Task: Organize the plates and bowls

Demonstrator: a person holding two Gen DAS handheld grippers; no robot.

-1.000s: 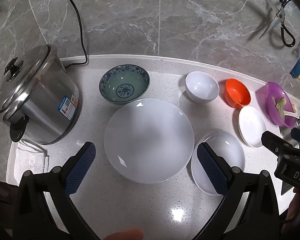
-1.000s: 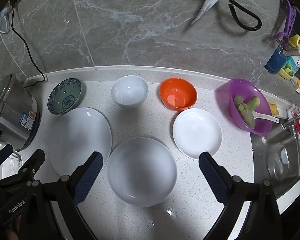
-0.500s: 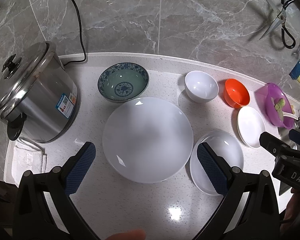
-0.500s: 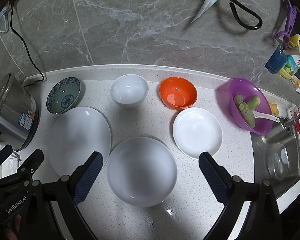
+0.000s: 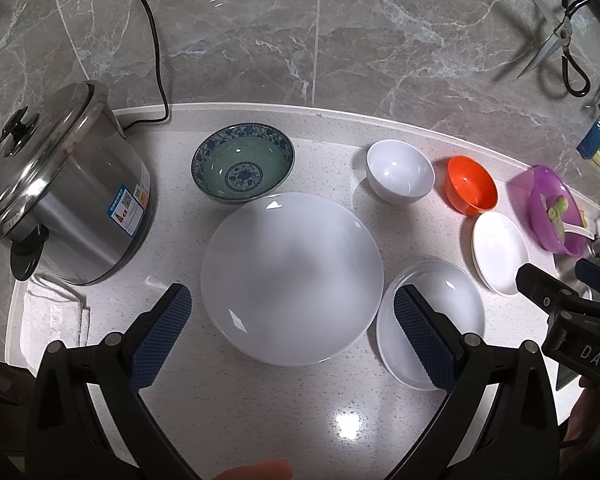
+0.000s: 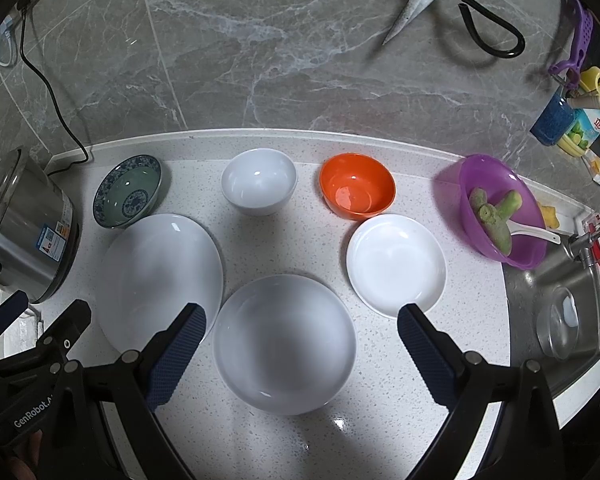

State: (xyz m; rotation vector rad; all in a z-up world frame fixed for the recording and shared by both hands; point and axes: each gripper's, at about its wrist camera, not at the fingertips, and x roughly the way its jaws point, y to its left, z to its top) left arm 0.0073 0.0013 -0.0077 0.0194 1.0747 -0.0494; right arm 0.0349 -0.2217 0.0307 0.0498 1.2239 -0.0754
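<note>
Nothing stacked yet, by the look of it: every dish lies single on the worktop [image 6: 300,240], so the whole sorting remains

Near row: big plate [image 5: 292,278] left, mid plate [image 6: 285,344] centre, small plate [image 6: 396,266] right. Far row: blue bowl [image 5: 243,162], white bowl [image 6: 259,181], orange bowl [image 6: 357,189], all empty. Purple bowl [image 6: 500,210] far right, holding green pieces, perhaps vegetable, and a white spoon [image 6: 538,234]

Left hand-held gripper [image 5: 292,328] spread wide, gripping nothing, poised above the big plate's near edge. Right hand-held gripper [image 6: 300,344] likewise wide and empty, over the mid plate

Steel pot [image 5: 60,188] lidded, far left
</note>
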